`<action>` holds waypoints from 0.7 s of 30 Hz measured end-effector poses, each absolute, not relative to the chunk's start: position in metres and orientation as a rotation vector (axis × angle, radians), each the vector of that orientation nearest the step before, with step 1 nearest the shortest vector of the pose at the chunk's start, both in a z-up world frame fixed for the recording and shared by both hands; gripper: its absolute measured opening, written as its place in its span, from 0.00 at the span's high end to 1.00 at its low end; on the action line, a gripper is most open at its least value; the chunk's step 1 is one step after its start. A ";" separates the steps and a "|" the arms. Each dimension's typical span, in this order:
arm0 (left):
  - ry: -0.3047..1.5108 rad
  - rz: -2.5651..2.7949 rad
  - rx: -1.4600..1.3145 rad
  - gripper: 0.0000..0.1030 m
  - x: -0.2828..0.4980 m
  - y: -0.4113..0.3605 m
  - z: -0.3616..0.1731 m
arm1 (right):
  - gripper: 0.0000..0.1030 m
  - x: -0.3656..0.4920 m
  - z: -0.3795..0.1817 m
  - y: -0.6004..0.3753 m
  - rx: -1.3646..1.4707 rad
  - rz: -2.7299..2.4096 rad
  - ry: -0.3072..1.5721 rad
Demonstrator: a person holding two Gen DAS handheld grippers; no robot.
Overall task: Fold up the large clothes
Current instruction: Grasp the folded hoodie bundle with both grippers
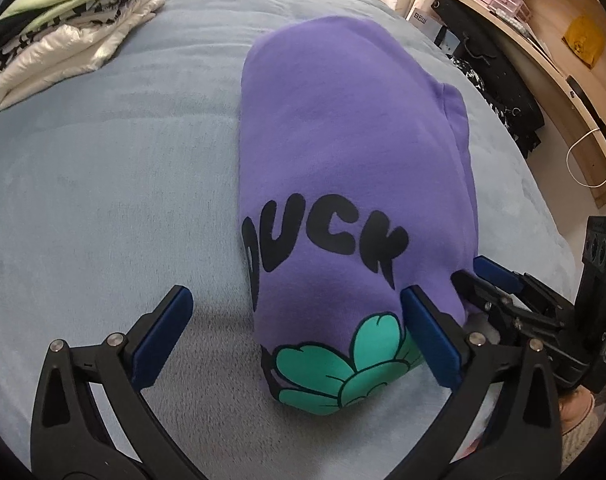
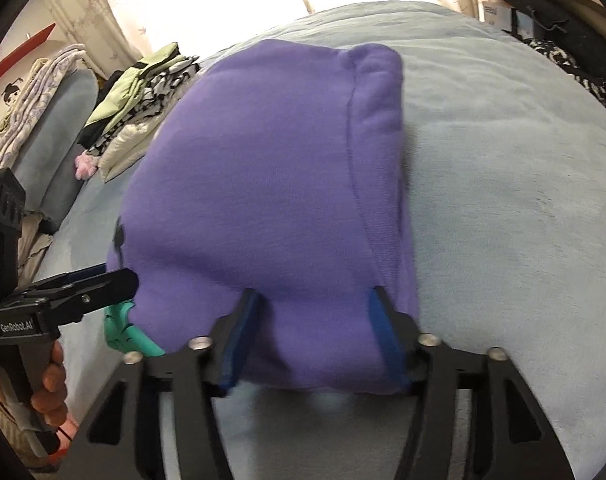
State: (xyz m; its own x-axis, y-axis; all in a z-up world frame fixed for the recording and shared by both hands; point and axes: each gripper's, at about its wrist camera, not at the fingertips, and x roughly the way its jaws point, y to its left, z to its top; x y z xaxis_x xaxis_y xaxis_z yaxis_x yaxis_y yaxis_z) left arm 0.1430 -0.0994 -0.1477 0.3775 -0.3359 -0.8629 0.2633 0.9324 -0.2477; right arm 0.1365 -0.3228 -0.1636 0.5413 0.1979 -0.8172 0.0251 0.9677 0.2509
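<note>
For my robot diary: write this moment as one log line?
purple sweatshirt: folded on bed | left hand-held gripper: open | right hand-held gripper: open

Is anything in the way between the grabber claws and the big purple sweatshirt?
Nothing visible. The left gripper sits open at the folded purple sweatshirt's near edge. The right gripper is open with that edge between its blue pads, on the light blue blanket.

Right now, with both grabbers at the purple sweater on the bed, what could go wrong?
1. The right gripper has its open fingers around the purple sweater's near edge; pulling back might drag the fold loose.
2. The left gripper's right finger lies on the green flower print and could snag the fabric.
3. The two grippers sit close together and might bump.
</note>
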 end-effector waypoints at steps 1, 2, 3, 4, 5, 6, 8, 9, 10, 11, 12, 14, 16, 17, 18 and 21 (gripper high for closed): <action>1.105 -0.384 -0.069 0.01 0.141 -0.100 -0.145 | 0.29 0.137 -0.162 -0.320 0.233 0.104 1.003; 1.095 -0.388 -0.064 0.01 0.139 -0.100 -0.143 | 0.29 0.137 -0.160 -0.318 0.223 0.105 1.007; 1.085 -0.398 -0.057 0.01 0.136 -0.101 -0.140 | 0.29 0.137 -0.157 -0.318 0.213 0.108 1.012; 1.083 -0.410 -0.056 0.01 0.134 -0.101 -0.138 | 0.29 0.137 -0.154 -0.319 0.219 0.113 1.015; 1.084 -0.423 -0.062 0.01 0.133 -0.100 -0.135 | 0.29 0.136 -0.150 -0.320 0.228 0.118 1.016; 1.084 -0.435 -0.074 0.01 0.131 -0.099 -0.130 | 0.29 0.134 -0.145 -0.322 0.238 0.125 1.016; 1.071 -0.440 -0.088 0.01 0.129 -0.094 -0.120 | 0.28 0.132 -0.132 -0.326 0.254 0.136 1.012; 1.060 -0.441 -0.096 0.01 0.128 -0.091 -0.115 | 0.23 0.131 -0.124 -0.329 0.259 0.142 1.007; 1.051 -0.444 -0.103 0.01 0.127 -0.088 -0.111 | 0.16 0.129 -0.117 -0.333 0.262 0.141 0.997; 1.041 -0.450 -0.120 0.01 0.129 -0.085 -0.106 | 0.13 0.128 -0.109 -0.338 0.264 0.135 0.987; 1.038 -0.455 -0.137 0.01 0.130 -0.081 -0.103 | 0.12 0.128 -0.101 -0.344 0.269 0.131 0.976; 1.035 -0.477 -0.188 0.01 0.135 -0.074 -0.100 | 0.12 0.131 -0.091 -0.357 0.294 0.134 0.966; 1.052 -0.491 -0.237 0.01 0.141 -0.068 -0.103 | 0.09 0.137 -0.087 -0.372 0.328 0.133 0.965; 1.062 -0.496 -0.251 0.01 0.143 -0.068 -0.105 | 0.08 0.141 -0.086 -0.380 0.342 0.130 0.968; 1.081 -0.502 -0.269 0.01 0.147 -0.067 -0.109 | 0.07 0.146 -0.087 -0.388 0.356 0.127 0.975; 1.126 -0.510 -0.313 0.01 0.158 -0.066 -0.124 | 0.06 0.161 -0.101 -0.412 0.438 0.152 1.016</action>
State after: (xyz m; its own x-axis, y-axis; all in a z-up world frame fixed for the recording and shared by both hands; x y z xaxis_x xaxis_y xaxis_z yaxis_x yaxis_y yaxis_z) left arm 0.1576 -0.0658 -0.1243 0.3340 -0.5364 -0.7751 0.2294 0.8438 -0.4851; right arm 0.1607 -0.4121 -0.1007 0.5249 0.3225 -0.7877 0.0785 0.9032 0.4220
